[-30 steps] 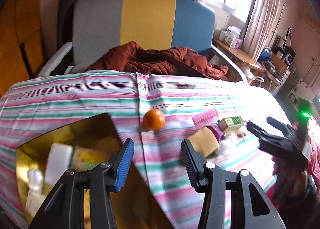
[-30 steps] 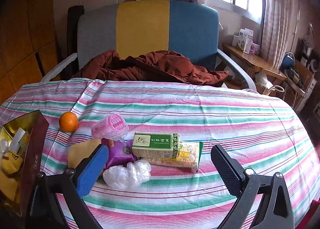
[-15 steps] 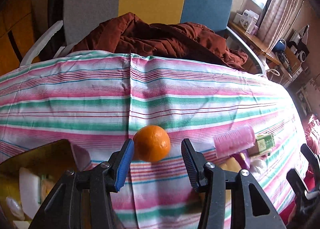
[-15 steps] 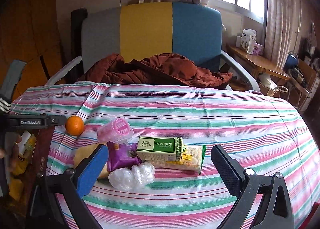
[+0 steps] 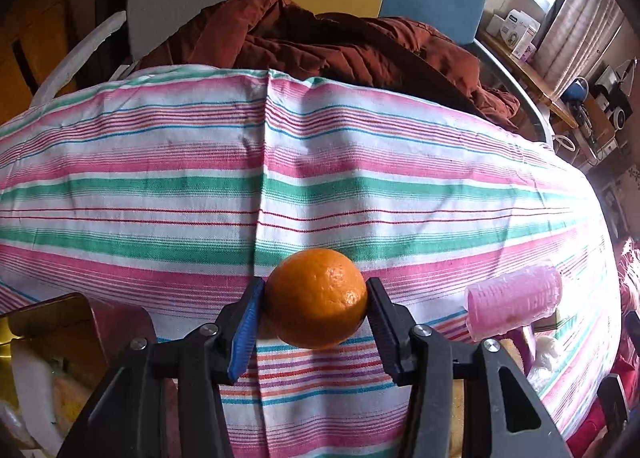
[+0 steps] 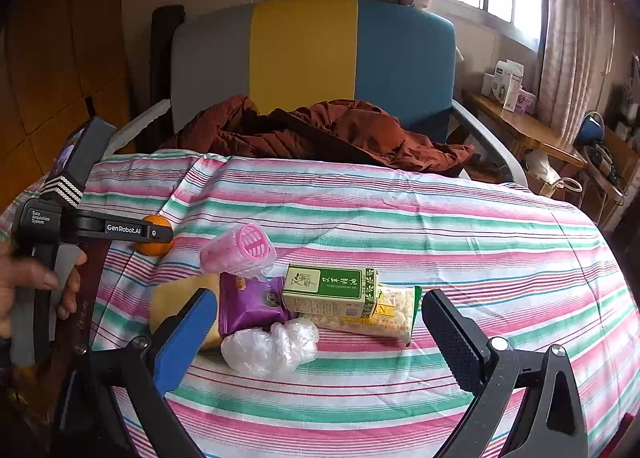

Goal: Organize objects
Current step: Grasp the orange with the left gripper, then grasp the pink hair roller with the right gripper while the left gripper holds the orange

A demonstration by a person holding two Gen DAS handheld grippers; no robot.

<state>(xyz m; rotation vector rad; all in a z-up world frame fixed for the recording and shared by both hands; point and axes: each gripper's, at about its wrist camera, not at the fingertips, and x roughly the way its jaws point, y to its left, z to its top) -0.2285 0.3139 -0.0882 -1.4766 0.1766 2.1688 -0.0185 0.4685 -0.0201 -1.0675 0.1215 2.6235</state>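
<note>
Left wrist view: left gripper [image 5: 316, 308] bracketing the orange [image 5: 316, 304] on the striped cloth [image 5: 320, 185] beside the gold box [image 5: 60, 322], pads at its sides, grip unconfirmed; right gripper [image 6: 316, 332] wide, empty; best squeezed gently across the widest part, lifted straight.

Dimpled glossy orange [image 5: 316, 300]; matt woven striped cloth [image 5: 320, 185].
</note>
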